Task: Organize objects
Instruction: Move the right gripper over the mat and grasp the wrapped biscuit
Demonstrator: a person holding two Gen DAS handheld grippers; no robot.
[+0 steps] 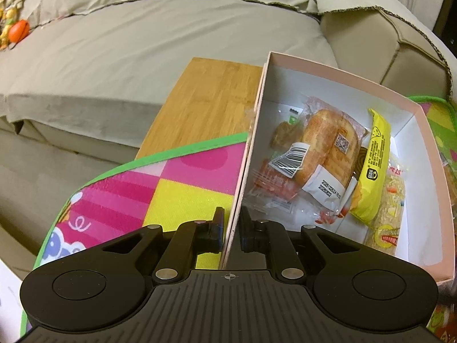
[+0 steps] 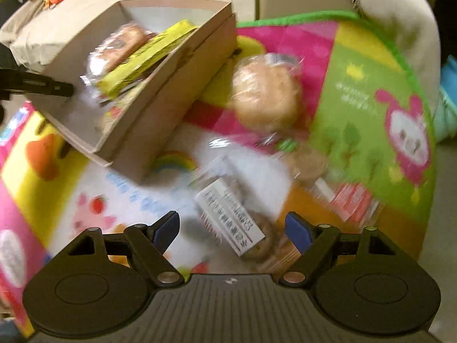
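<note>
The left gripper (image 1: 230,228) is clamped on the near left wall of an open pink box (image 1: 258,108), 1 finger outside and 1 inside. The box sits on a bright play mat (image 1: 171,188) with a green edge. In the box lie a wrapped bread (image 1: 328,148) bearing a barcode label, a yellow packet (image 1: 374,165) to its right, a pale snack bar (image 1: 391,203) nearer right, and a clear red-printed wrapper (image 1: 271,188) near left. Beyond the mat's far edge is a wooden board (image 1: 205,100), then a beige sofa (image 1: 114,51).
</note>
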